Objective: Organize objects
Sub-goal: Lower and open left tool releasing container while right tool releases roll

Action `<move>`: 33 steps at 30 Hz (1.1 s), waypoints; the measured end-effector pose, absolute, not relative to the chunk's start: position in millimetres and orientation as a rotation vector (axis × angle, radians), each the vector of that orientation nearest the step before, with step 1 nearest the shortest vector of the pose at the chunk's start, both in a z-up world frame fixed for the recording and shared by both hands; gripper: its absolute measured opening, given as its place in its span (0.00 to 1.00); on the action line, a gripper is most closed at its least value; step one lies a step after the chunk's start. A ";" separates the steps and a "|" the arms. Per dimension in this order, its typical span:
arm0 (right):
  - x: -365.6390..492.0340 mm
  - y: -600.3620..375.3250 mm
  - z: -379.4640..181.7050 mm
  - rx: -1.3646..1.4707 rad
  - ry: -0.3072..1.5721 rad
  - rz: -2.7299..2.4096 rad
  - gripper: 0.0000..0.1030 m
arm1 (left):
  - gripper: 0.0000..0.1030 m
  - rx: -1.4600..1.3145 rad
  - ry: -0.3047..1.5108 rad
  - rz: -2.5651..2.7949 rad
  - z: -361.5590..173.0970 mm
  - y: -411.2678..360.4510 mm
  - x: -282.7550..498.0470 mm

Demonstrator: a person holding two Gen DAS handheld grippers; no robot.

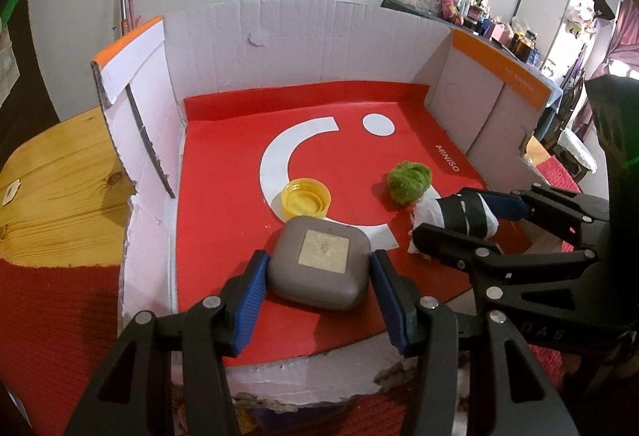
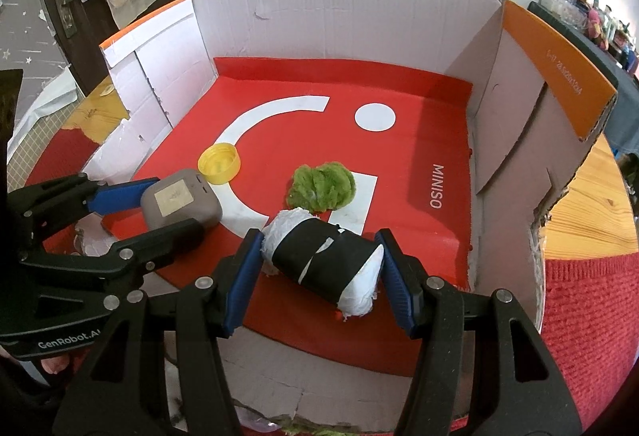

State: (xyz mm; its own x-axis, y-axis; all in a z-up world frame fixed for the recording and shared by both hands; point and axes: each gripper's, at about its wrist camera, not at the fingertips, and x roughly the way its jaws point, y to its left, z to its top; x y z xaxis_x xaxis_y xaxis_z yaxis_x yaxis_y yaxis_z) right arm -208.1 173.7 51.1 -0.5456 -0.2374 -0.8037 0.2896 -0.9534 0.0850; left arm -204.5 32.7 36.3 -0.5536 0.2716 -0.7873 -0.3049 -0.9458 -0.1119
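Gripping is seen on both sides. The grey rounded-square case, hard smooth plastic, likely light and a bit slippery, is clamped across its flat sides by the left gripper at the near edge of the red sheet. The white roll wrapped in black tape, soft, fibrous and compressible, is clamped end to end by the right gripper; the taped middle is judged the firmer hold. Beyond lie a yellow ribbed cap and a green fuzzy tuft, all inside the torn cardboard box.
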 end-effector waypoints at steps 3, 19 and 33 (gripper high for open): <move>-208.6 173.2 50.5 1.299 0.082 -2.524 0.54 | 0.53 -1.264 0.051 2.512 36.5 32.2 -204.8; -206.4 171.3 53.9 1.283 0.067 -2.526 0.55 | 0.53 -1.258 0.025 2.512 39.5 30.9 -205.0; -198.4 174.4 60.9 1.253 0.057 -2.541 0.57 | 0.53 -1.228 0.025 2.530 46.7 30.9 -200.5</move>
